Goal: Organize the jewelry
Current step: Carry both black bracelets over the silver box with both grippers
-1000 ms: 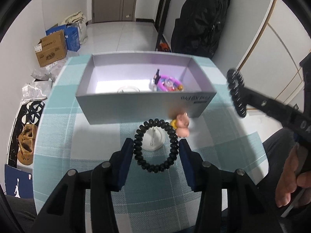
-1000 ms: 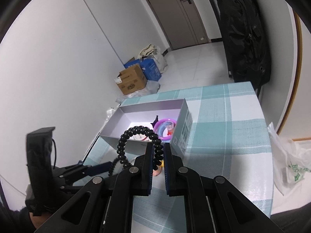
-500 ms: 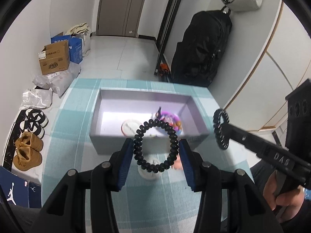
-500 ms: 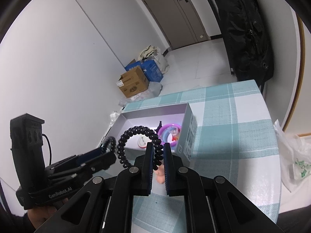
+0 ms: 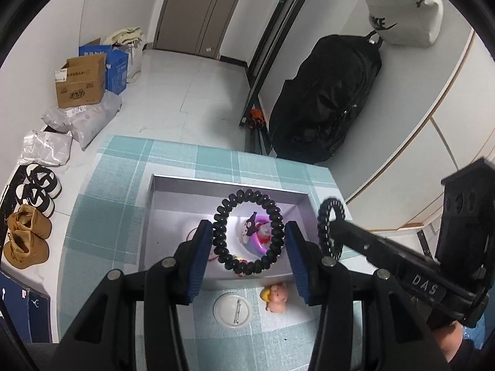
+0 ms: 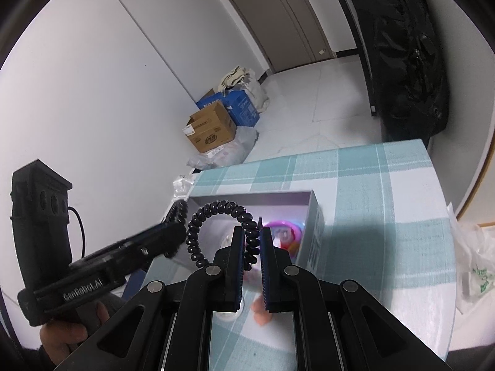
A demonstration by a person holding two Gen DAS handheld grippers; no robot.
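L tongs [image 5: 249, 241]: clamped across black coil band [image 5: 247, 266], ring flat-on | R tongs [image 6: 250, 242]: pinched shut on second coil band [image 6: 198, 228] | grey box [image 5: 148, 222]: below and ahead of both; my left sits more squarely over it.

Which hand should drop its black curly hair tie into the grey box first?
Probably left. The left gripper holds its coil tie over the grey box. The right gripper's coil tie hangs nearer the box's edge.
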